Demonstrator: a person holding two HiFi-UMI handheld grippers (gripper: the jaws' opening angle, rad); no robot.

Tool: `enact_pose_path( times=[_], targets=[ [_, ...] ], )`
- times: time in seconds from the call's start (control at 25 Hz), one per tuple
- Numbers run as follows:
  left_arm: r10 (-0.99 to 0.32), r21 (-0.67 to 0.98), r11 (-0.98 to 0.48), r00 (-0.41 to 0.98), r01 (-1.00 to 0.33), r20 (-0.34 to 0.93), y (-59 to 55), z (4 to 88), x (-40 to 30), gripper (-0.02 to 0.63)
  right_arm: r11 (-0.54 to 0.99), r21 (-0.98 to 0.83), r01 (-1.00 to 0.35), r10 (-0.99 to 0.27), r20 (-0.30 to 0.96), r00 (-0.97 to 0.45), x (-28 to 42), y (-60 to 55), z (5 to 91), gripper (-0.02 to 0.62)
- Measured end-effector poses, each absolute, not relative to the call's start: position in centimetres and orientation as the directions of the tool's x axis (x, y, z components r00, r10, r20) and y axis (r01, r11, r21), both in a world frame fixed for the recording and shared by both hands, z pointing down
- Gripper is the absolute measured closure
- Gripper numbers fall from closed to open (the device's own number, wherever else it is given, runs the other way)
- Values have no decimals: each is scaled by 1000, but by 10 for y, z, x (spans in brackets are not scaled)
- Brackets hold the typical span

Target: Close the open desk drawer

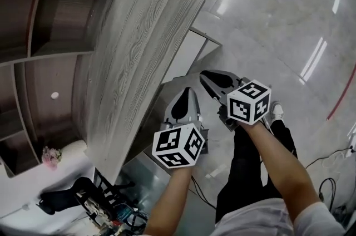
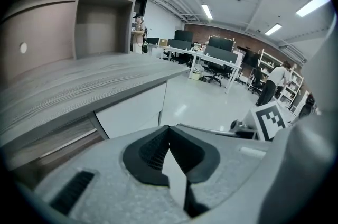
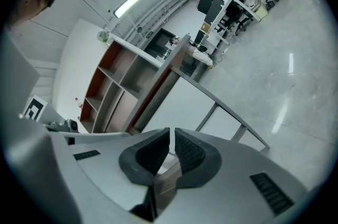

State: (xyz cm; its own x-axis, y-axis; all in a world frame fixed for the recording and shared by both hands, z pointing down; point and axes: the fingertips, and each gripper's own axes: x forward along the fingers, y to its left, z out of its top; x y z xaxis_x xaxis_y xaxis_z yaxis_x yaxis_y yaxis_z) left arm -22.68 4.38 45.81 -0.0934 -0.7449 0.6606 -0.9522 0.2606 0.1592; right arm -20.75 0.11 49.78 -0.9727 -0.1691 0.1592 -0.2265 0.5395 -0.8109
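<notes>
A grey wood-grain desk top (image 1: 139, 45) runs down the left of the head view. A white drawer panel (image 1: 186, 54) sticks out past its right edge; it also shows under the desk edge as the white drawer panel (image 2: 132, 112) and the white drawer panel (image 3: 179, 99). My left gripper (image 1: 187, 90) hangs beside the desk edge just below that panel, apart from it, jaws shut and empty, as the left gripper (image 2: 169, 129) shows. My right gripper (image 1: 204, 73) sits a little to its right, also apart from the panel. The right gripper (image 3: 172, 132) is shut with nothing between the pads.
A brown shelf unit (image 1: 39, 51) stands on the desk's far side. A dark stand with cables (image 1: 83, 196) lies at lower left and cables (image 1: 334, 165) at right on the glossy floor. The person's dark trouser legs (image 1: 245, 173) are below the grippers. Office desks and chairs (image 2: 211, 59) stand far off.
</notes>
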Motion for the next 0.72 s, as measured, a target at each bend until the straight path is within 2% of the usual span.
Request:
enact_pose_path(
  times=[0.48, 0.56, 0.64, 0.72],
  targets=[
    [-704, 137, 230, -68, -964, 707, 33, 489, -239, 604, 489, -856, -168, -211, 71, -975, -242, -12, 534, 590],
    [-697, 132, 220, -60, -967, 715, 32, 493, -240, 604, 475, -863, -169, -219, 70, -973, -246, -15, 541, 574],
    [-688, 129, 209, -52, -970, 724, 32, 497, -242, 604, 460, -872, -166, -221, 68, -973, -252, -16, 547, 518],
    [-680, 126, 197, -43, -972, 732, 32, 501, -245, 604, 445, -882, -154, -226, 56, -973, -258, -18, 551, 508]
  ],
)
